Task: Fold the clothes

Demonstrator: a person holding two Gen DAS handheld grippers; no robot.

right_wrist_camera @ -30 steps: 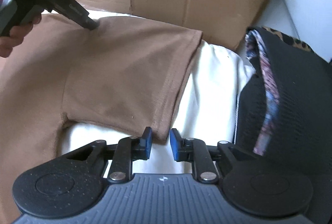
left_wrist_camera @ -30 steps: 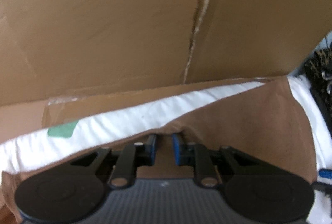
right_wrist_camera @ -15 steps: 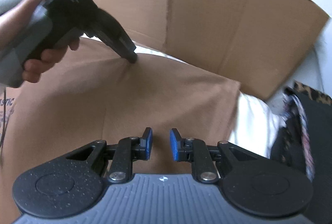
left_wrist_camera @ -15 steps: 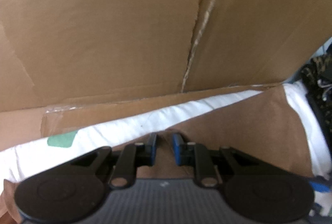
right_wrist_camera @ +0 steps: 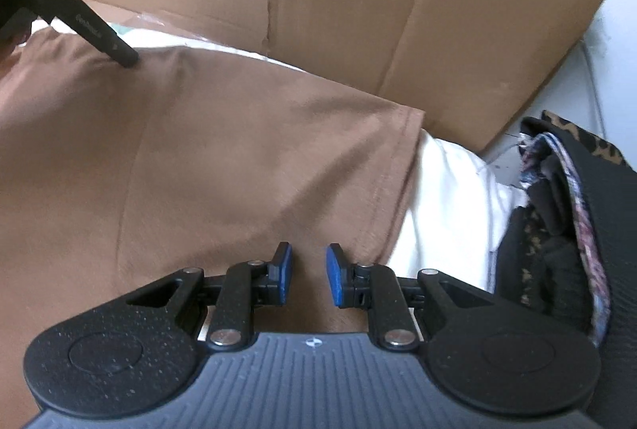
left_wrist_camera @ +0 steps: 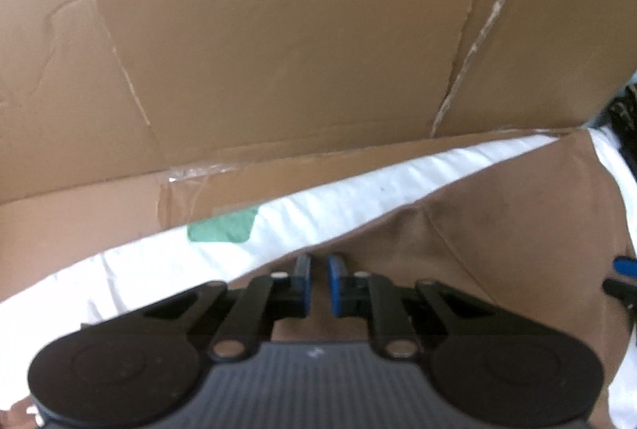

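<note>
Since half a second ago your right gripper (right_wrist_camera: 308, 272) has pulled back toward the sleeve side, so the sleeve hem (right_wrist_camera: 394, 186) and the white sheet (right_wrist_camera: 446, 198) are back in its view, along with the dark pile (right_wrist_camera: 557, 230) at far right; your left gripper (left_wrist_camera: 317, 283) has barely shifted, though its view has swung to show more of the cardboard (left_wrist_camera: 278, 51). The brown shirt (right_wrist_camera: 239, 150) lies spread on the sheet, its far edge just short of the cardboard wall, sleeve pointing right. Your left gripper's tip presses on or pinches the cloth at the far left, near the shoulder; its pads stand close together with a thin gap, and you cannot tell from either view whether fabric is caught between them. Your right gripper hovers low over the sleeve with its pads apart and nothing between them. The shirt is light, soft jersey: it will drape, wrinkle and drag across the sheet rather than hold a shape, and a single layer slips easily from narrow pads. Take it at the stitched hem, where the doubled cloth gives more to bite, and pinch well in from the edge. Whether this sleeve is about to be folded in or has just been smoothed flat, the views do not settle.
</note>
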